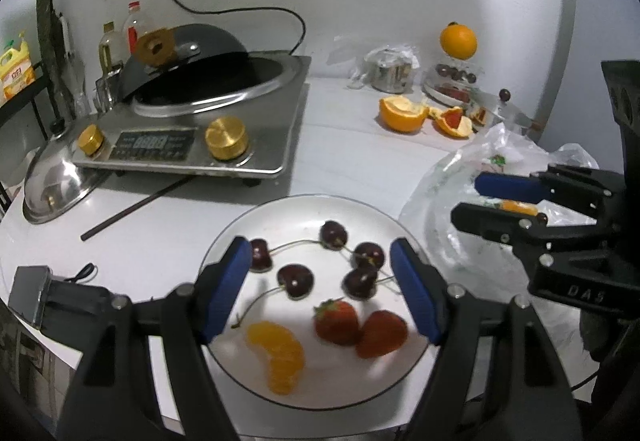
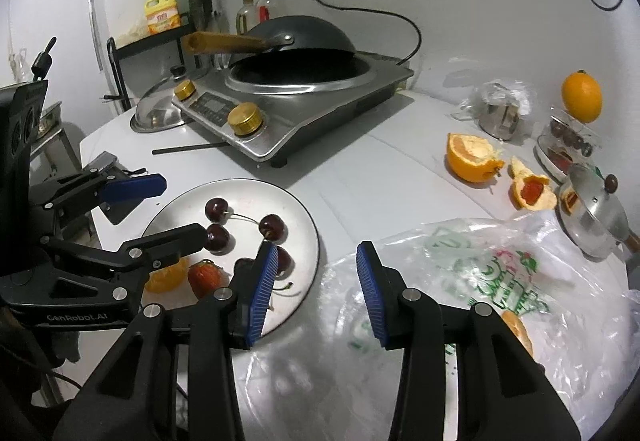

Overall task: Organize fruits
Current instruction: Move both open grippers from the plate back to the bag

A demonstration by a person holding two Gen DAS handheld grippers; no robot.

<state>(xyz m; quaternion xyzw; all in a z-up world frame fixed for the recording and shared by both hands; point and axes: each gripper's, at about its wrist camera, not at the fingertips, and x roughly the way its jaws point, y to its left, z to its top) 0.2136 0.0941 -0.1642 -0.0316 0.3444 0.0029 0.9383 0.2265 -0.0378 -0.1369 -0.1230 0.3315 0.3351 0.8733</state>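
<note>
A white plate (image 1: 240, 241) (image 2: 298, 209) holds several dark cherries (image 1: 295, 280) (image 2: 273, 227), two strawberries (image 1: 337, 322) (image 2: 205, 277) and an orange segment (image 1: 280, 357) (image 2: 168, 277). My left gripper (image 1: 320, 291) (image 2: 160, 207) is open and empty, hovering just above the plate with the fruit between its fingers. My right gripper (image 2: 316, 295) (image 1: 468, 197) is open and empty over the edge of a clear plastic bag (image 2: 480, 281) (image 1: 460, 181) right of the plate. An orange piece (image 2: 518, 329) lies in the bag.
An induction cooker (image 1: 192, 129) (image 2: 300, 113) with a black wok stands at the back left, a steel lid (image 1: 52, 181) and a chopstick (image 1: 132, 207) beside it. Orange peels (image 1: 404, 113) (image 2: 472, 157), a whole orange (image 1: 458, 41) on a tiered fruit stand and a small pot lid (image 2: 592, 217) are at the right.
</note>
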